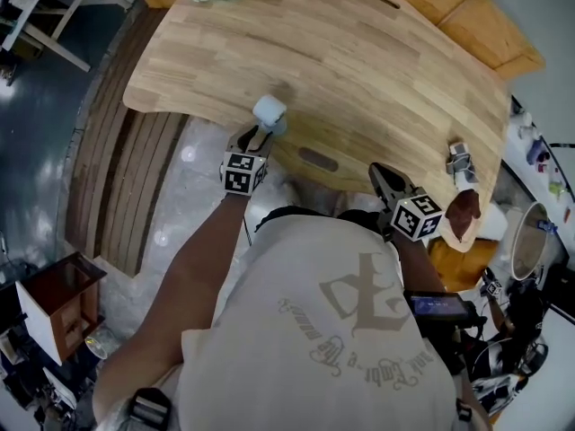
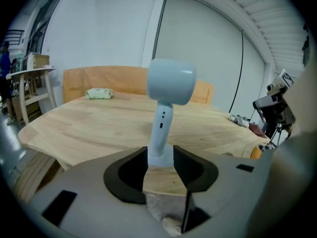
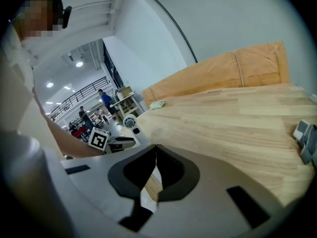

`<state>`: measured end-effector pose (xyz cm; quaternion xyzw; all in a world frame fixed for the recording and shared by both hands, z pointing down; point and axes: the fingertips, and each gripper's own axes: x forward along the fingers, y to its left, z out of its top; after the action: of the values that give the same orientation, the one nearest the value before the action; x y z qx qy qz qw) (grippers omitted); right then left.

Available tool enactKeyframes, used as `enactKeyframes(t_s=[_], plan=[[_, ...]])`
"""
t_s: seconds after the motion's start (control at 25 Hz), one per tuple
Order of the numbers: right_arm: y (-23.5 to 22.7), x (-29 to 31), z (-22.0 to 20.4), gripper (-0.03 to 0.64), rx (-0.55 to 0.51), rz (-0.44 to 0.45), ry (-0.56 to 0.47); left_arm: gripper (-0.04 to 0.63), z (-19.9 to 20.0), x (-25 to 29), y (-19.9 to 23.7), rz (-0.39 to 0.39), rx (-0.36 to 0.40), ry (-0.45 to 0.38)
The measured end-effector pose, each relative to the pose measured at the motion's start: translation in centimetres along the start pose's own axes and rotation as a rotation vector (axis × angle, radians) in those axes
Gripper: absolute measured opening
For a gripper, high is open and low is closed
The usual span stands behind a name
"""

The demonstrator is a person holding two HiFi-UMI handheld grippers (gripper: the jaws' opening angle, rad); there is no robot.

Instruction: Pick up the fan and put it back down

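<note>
Watch the fan [image 2: 167, 90] here. It stands upright on the wooden surface [image 2: 94, 128], close to the near edge, and with that big round head on a slim stem it looks top-heavy. That's the danger: if the left gripper [image 2: 161, 155] drags sideways or pulls back crooked, one finger could clip the foot and tip the fan over, perhaps off the edge and onto the floor. The same could happen if the grip closes off-centre, because the stem would twist instead of lifting straight. The left fingers [image 2: 130, 172] are spread and released, one on each side of the stem's foot. They sit hard up beside it, but I wouldn't call it a squeeze, and the fan's weight looks to be on the wood. From the head view, the fan [image 1: 269, 113] sits right at the tips of the left gripper [image 1: 254, 137]. Over on the right, the right gripper [image 3: 156, 148] is clenched on nothing, fingertips together, well apart from the fan and hovering by the near edge.
</note>
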<state>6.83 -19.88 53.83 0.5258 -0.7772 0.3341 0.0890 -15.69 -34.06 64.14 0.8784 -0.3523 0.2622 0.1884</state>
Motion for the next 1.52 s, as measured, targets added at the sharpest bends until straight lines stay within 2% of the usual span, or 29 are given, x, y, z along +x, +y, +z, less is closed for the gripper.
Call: enactKeyframes(t_s=[0.28,0.48,0.64,0.84,1.0,1.16,1.28,1.52], plan=[[1.8,2.7,0.2,0.014,-0.059,0.130,0.043,0.166,-1.2,-4.5,-1.1,0.065,-0.114,-0.044],[3.1,4.7,1.0,0.014,-0.111,0.237,0.064,0.165,-1.8,-7.9,-1.9,0.118,-0.161,-0.080],[5.5,6.0,2.0,0.014,-0.182,0.352,0.080,0.164,-1.9,-11.2,-2.3,0.190,-0.191,-0.121],[8.6,5.7,2.5,0.015,-0.291,0.507,0.092,0.164,-2.0,-13.6,-5.1,0.264,-0.222,-0.148],[10.3,4.8,2.4,0.014,-0.355,0.623,0.080,0.154,-1.0,-14.6,-8.6,0.245,-0.279,-0.209],[11.0,3.0,1.0,0.014,-0.391,0.709,0.082,0.081,-0.3,-15.4,-12.9,0.204,-0.300,-0.264],[11.9,2.6,0.5,0.014,-0.427,0.744,0.081,0.018,-0.2,-16.7,-14.4,0.214,-0.278,-0.285],[10.9,0.7,-0.6,0.014,-0.393,0.766,0.088,0.011,-1.8,-17.5,-17.5,0.234,-0.262,-0.253]])
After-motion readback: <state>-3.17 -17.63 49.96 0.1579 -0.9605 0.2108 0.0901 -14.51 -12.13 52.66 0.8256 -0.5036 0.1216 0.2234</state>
